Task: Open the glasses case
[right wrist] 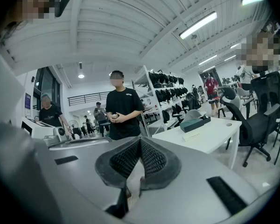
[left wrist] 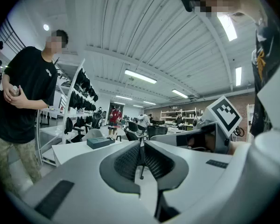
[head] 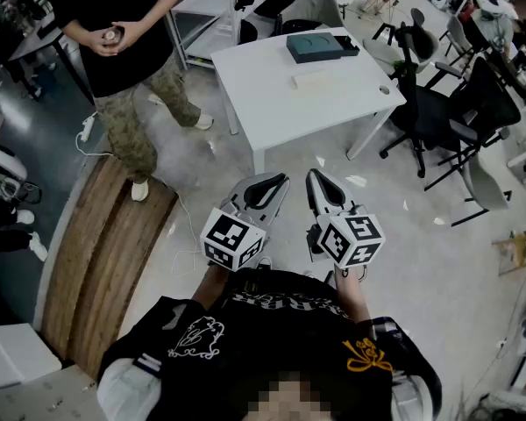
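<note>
**Desk:** What's at the far left of your feed?

**Operator:** I see 1 person in a black T-shirt and camouflage trousers (head: 123, 51), both hands together at the chest. That person stands on the grey floor beside a strip of brown wooden planking (head: 105, 244).

**Desk:** And the 2 tongs?

**Operator:** I've got the left gripper (head: 280, 179) held low in front of the wearer. Its own view shows the jaws together at the tips with nothing between them (left wrist: 141, 143). The right gripper (head: 314, 174) sits just beside it, and its jaws are together too, and empty (right wrist: 140, 139).

**Desk:** Where's the case?

**Operator:** The dark teal rectangular glasses case (head: 316, 47) lies closed on the far part of the white rectangular table (head: 263, 86), well apart from both grippers. I can see it from each gripper view as well (left wrist: 99, 143) (right wrist: 195, 124). A pale flat strip (head: 320, 77) lies on the table just nearer than the case.

**Desk:** Further right?

**Operator:** Black office chairs (head: 447, 112) stand at the table's right side.
</note>
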